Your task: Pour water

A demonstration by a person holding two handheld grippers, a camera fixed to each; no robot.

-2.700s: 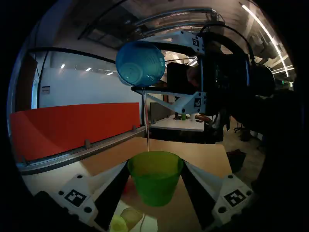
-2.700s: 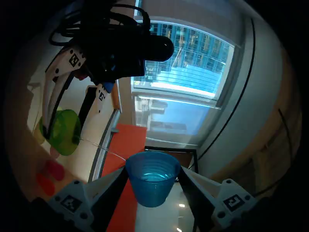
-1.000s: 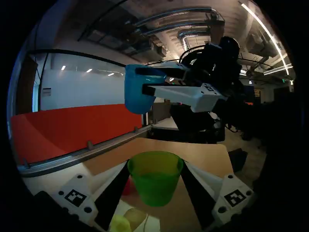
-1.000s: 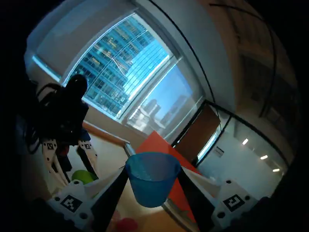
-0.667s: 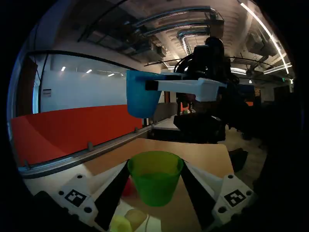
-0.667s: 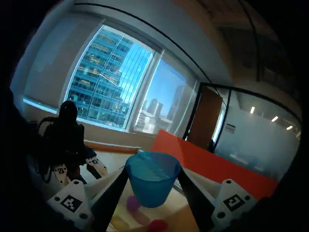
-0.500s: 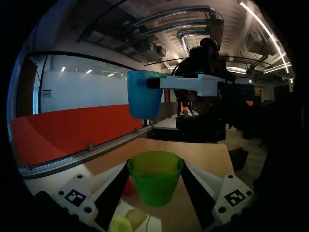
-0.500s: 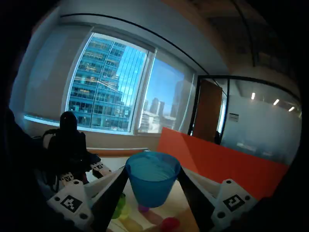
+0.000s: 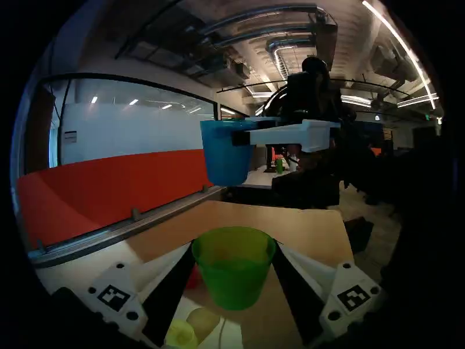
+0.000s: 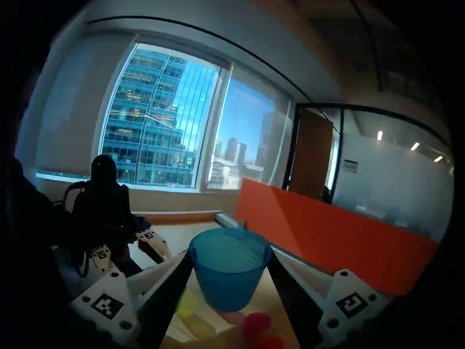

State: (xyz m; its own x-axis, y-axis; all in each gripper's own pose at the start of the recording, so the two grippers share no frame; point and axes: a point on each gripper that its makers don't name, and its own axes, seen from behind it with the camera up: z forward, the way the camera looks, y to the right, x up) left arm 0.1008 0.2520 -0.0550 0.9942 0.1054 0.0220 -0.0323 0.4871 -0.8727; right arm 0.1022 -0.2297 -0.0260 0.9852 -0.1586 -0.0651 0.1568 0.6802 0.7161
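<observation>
Both jaws are pinching cups: the left gripper (image 9: 233,251) holds the green cup (image 9: 233,282) upright between its two fingers, and the right gripper (image 10: 230,256) clamps the blue cup (image 10: 230,282) the same way.

The left gripper view has the blue cup side-on. It is upright, higher and farther off than the green one and well apart from it, with a white finger (image 9: 290,132) reaching to its wall. Below lies the wooden table (image 9: 302,227). The green cup's lower part looks darker, perhaps water, though the translucent wall makes that hard to judge.

The right gripper view looks into the blue cup from above its rim. Beneath it on the table are a small yellow cup (image 10: 186,303) and red cups (image 10: 256,323). Behind them are a tall window (image 10: 163,122) and the orange partition (image 10: 331,238) along the table's edge.
</observation>
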